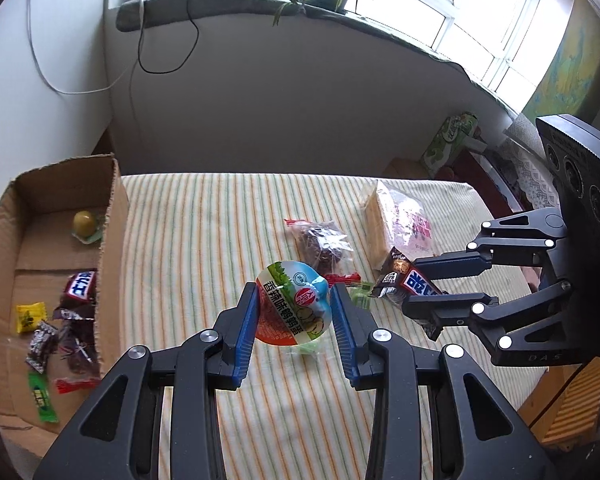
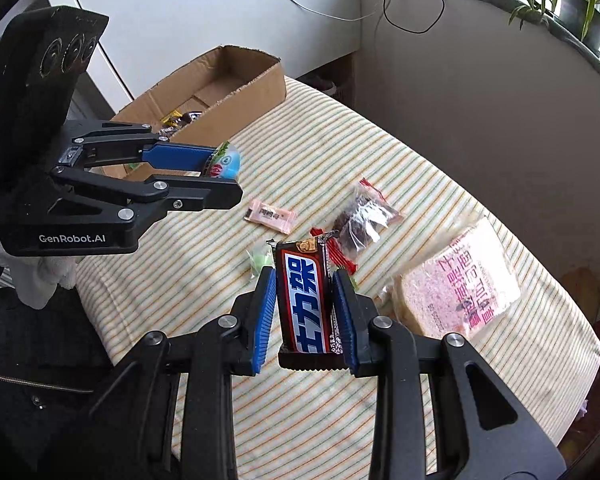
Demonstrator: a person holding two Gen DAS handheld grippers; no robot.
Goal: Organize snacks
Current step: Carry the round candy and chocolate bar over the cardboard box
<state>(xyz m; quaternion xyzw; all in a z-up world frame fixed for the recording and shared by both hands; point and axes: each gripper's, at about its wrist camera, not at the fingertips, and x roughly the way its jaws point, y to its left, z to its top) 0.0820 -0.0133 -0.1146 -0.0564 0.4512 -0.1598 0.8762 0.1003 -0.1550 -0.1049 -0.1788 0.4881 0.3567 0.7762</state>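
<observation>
Both hands are full on my end right now. My left tool point(image 1: 294, 312) is pinching the round snack pack point(image 1: 294, 308) with the green, blue and orange label, blue pads pressed on either side of it, and it's lifted above the striped cloth point(image 1: 204, 240) covering the bench. My right tool point(image 2: 304, 304) is clamped on the chocolate bar point(image 2: 306, 300), the dark wrapper with the blue and white lettering, standing up lengthwise between the pads.

The cardboard box point(image 1: 114, 216) sits on the left end of the bench. It has a bunch of small wrapped candies in it, another bar like mine, and a greenish round sweet point(image 1: 85, 223) toward the back.

Out on the cloth: a clear bag of dark dried fruit point(image 2: 360, 220), a small pink sachet point(image 2: 270, 214), a little green candy point(image 2: 260, 260), and a bagged loaf of sliced bread point(image 2: 456, 280) over by the right edge.
</observation>
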